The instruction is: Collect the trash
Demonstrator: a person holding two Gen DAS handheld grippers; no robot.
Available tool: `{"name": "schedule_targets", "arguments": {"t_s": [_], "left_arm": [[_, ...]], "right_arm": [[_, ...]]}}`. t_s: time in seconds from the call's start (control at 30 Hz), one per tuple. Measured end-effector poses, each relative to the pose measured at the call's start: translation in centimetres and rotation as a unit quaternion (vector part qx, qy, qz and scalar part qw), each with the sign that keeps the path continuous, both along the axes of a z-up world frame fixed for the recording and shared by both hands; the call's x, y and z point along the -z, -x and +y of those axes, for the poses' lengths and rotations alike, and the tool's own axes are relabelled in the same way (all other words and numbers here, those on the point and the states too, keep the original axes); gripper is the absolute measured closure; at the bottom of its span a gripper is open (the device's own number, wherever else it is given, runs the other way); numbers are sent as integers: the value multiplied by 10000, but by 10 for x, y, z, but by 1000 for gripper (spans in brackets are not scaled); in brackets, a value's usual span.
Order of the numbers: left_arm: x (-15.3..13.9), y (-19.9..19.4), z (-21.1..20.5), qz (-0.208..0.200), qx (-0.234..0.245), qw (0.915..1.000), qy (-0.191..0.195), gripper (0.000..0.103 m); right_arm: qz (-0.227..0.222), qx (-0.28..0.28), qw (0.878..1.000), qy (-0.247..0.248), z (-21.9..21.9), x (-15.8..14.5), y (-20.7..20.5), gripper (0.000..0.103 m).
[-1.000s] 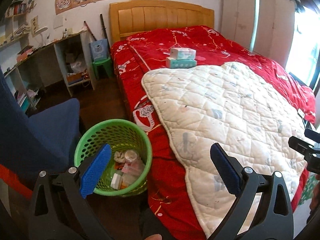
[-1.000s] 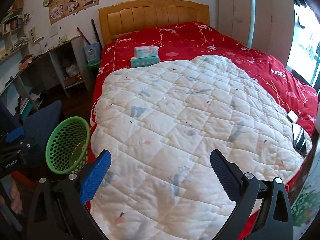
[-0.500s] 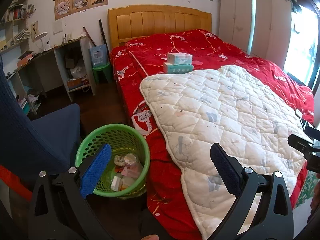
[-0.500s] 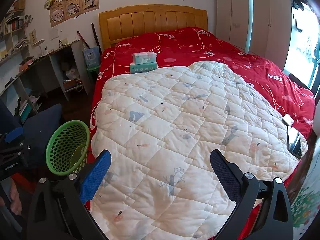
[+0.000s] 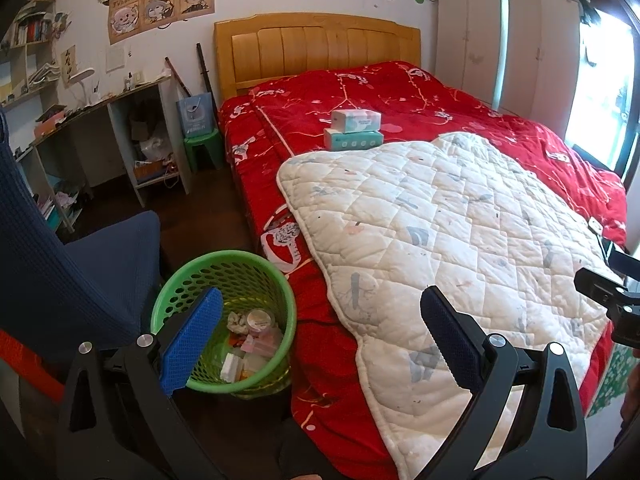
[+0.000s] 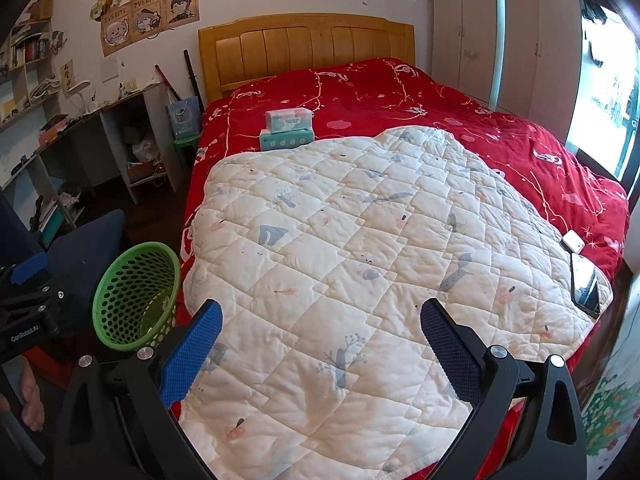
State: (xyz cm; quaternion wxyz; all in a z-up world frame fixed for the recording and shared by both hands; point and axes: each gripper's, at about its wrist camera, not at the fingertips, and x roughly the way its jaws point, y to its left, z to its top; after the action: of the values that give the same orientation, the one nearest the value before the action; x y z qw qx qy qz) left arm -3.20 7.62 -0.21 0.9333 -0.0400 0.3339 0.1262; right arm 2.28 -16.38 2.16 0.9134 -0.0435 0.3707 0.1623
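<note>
Both grippers hang spread and empty as I watch from my end — the left gripper (image 5: 320, 336) hovers over the floor beside the bed, its blue pad overlapping the near rim of the green basket (image 5: 276, 280), and the right gripper (image 6: 320, 336) hovers above the white quilt (image 6: 360, 240). Trash (image 5: 252, 340) already lies in the bottom of the basket: crumpled paper, a small round lid, pale wrappers, all jumbled with no common heading. The basket stands upright on the dark floor, just beside the red bedspread (image 5: 332, 360), its long axis vertical and its mouth pointing up; in the right view it looks tilted, which I take for lens distortion. I see no loose trash on the quilt, so my guess is the job is close to done. The risks I see: mistaking the two stacked tissue boxes (image 6: 286, 130) or the phone (image 6: 586, 284) at the quilt's far right edge for rubbish, or the left gripper's pad clipping the light basket's rim and tipping it so the contents spill — a low sideways sweep would do it.
</note>
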Motion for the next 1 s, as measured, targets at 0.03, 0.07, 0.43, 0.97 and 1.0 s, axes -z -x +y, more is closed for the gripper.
{"name": "schedule_targets", "arguments": {"t_s": [0.03,0.07,0.43,0.97,1.0], "left_arm": [[0,0,-1,-2,4,10000,-3,5],[0,0,-1,-2,12,10000,-1,5],[0,0,-3,17,17,10000,-13,5],[2,0,-3,24,0,10000,-7,5],[3,0,-3,31,-1,10000,-9,5]], "right_arm": [[-2,7,10000,-4,0,-1,0,7],[3,2,10000,-15,0,-1,1,7],[17,6,10000,-16,-1,-2,0,7],[47,-8,10000,-25,3,2,-2,7],[44,-4,10000,-19,2,3,-1,7]]}}
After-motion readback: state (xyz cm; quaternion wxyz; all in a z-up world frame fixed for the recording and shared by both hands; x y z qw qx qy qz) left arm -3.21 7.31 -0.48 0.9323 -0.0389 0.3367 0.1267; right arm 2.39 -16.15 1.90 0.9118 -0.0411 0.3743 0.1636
